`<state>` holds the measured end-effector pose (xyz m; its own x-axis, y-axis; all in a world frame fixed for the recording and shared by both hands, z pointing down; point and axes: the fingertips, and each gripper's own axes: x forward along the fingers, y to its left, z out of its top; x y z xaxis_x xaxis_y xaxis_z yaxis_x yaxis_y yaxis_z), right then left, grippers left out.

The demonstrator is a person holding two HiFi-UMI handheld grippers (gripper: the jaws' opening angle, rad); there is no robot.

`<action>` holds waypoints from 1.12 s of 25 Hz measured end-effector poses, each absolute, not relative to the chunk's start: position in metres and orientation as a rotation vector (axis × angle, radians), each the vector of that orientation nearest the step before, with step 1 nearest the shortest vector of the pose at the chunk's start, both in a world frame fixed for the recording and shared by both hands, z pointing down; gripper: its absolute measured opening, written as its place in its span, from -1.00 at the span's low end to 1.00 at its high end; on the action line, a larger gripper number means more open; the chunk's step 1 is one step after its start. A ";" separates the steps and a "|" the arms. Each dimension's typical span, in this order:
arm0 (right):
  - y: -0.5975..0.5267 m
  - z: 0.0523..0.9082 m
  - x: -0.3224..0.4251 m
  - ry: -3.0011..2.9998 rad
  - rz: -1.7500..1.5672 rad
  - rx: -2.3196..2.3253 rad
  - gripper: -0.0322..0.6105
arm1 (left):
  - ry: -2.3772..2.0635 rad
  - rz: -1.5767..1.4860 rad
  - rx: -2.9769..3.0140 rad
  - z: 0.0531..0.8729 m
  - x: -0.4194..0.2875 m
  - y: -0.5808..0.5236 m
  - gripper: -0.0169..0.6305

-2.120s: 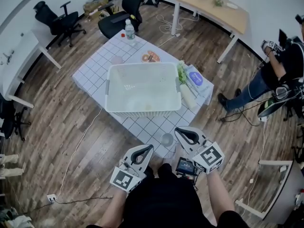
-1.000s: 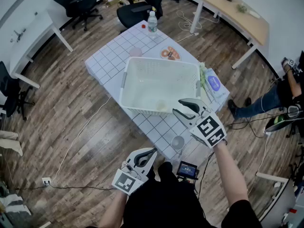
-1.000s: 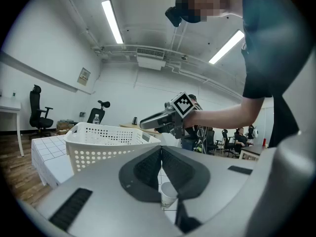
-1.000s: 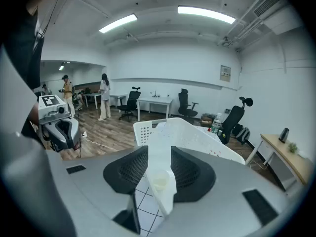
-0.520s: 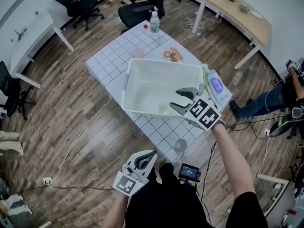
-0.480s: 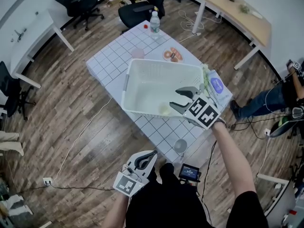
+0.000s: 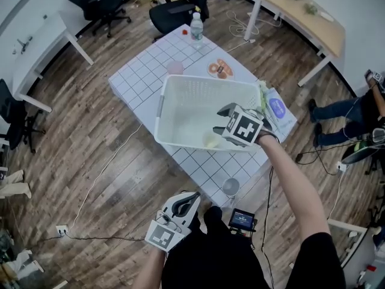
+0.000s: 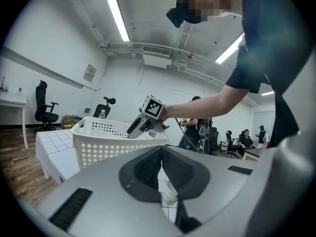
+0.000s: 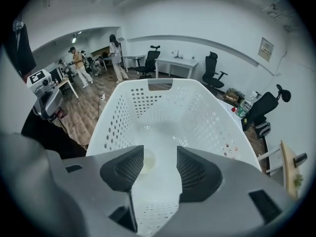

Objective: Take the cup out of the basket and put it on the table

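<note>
Over the near right part of the basket, which is sitting mid-table, the right gripper is pointing steeply down. Its jaws are standing wide apart and have just been opening, with only the basket floor showing between them. The cup is lying inside the basket by its near wall, just beside the gripper's tips. In the right gripper view the cup is peeking out beside the left-hand pad, and no pad is pressing on it.

Off the table's near corner, the left gripper is hanging low by the person's body. Its jaws are closed together on nothing, and it is pointing roughly level at the basket.

A clear cup is standing upright at the near corner, also showing just below the left gripper's jaws. A bottle is standing at the far corner. A pink cup and a plate are sitting just behind the basket's far wall.
</note>
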<state>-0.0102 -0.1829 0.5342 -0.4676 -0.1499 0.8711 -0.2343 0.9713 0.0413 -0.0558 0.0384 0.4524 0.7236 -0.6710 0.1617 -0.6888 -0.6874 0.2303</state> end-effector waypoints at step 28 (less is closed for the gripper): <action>-0.188 0.650 -0.019 -1.774 0.226 0.077 -0.29 | -1.078 0.093 2.581 0.462 -0.070 0.032 -0.92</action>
<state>-0.0189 -0.1882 0.6501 -0.2147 0.0710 0.9741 -0.1751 0.9784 -0.1100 -0.0696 0.0324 0.4621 0.7098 -0.6786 0.1889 -0.7009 -0.6536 0.2857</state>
